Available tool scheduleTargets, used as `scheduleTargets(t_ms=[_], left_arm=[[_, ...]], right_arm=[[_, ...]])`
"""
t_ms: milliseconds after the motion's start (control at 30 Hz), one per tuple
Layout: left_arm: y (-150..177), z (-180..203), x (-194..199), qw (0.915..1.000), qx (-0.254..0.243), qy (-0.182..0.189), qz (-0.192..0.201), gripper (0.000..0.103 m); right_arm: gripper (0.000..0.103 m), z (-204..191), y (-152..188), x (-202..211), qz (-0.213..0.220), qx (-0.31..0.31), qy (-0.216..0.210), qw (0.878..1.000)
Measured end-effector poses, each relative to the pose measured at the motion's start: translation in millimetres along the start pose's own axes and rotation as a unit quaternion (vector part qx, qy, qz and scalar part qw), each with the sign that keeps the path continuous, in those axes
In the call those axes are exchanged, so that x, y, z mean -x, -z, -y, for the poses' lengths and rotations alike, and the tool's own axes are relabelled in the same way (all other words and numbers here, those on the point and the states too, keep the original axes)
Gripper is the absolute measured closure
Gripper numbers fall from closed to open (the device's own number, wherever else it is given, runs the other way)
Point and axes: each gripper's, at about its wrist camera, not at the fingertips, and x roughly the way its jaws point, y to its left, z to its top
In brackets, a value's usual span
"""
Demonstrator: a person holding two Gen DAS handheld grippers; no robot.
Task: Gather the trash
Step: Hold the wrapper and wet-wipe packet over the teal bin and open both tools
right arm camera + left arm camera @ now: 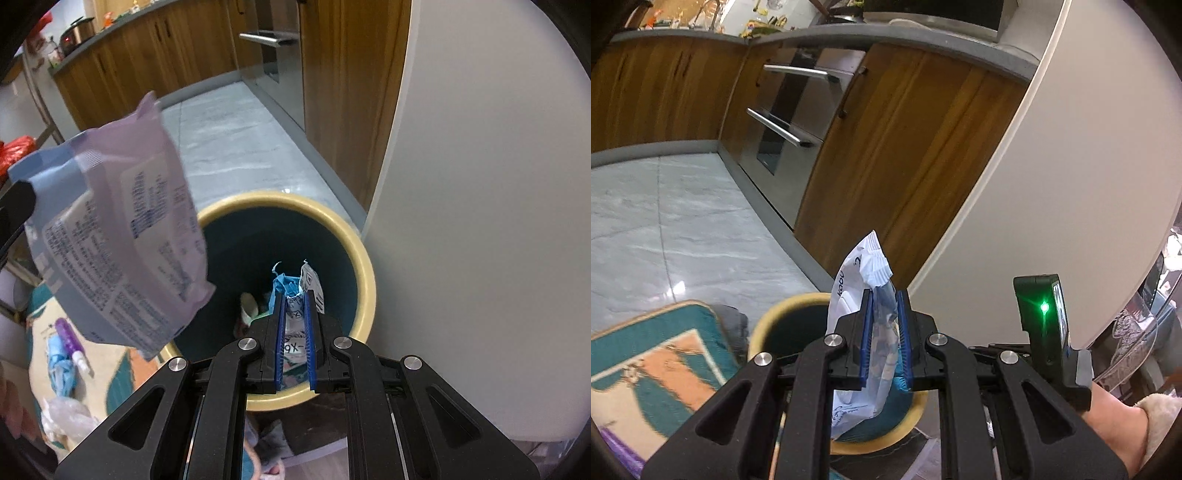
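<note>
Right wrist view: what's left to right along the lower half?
Purple spray bottle on the rug → wipes pack held up by the left hand-held gripper → bin with the right hand-held gripper clamping a crumpled wrapper → white wall panel.

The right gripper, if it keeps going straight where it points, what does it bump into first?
Probably the trash already lying at the bottom of the bin. The right gripper, shut on a crumpled wrapper, points down into the bin's open mouth, though depth is hard to judge.
</note>
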Motion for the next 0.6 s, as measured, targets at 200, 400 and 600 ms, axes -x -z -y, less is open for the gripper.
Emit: scheduleTargets(t_ms=[200,400,600], left_arm=[[12,1,-28,0.9991,-0.017,-0.027,-0.029,0.09],[14,-10,-30,0.9982,-0.012,-0.05,-0.031,0.09],[10,-18,-24,0.9974,-0.003,-0.064,-0.033,0.086]], right_arm=[[0.092,1,3,-10,-0.013,-0.001,-0.006,1.0],[0.092,-2,2,-19,-0.023,0.01,-0.011,1.0],[0.092,-9,-2,-17,-0.018,0.022,-0.007,1.0]])
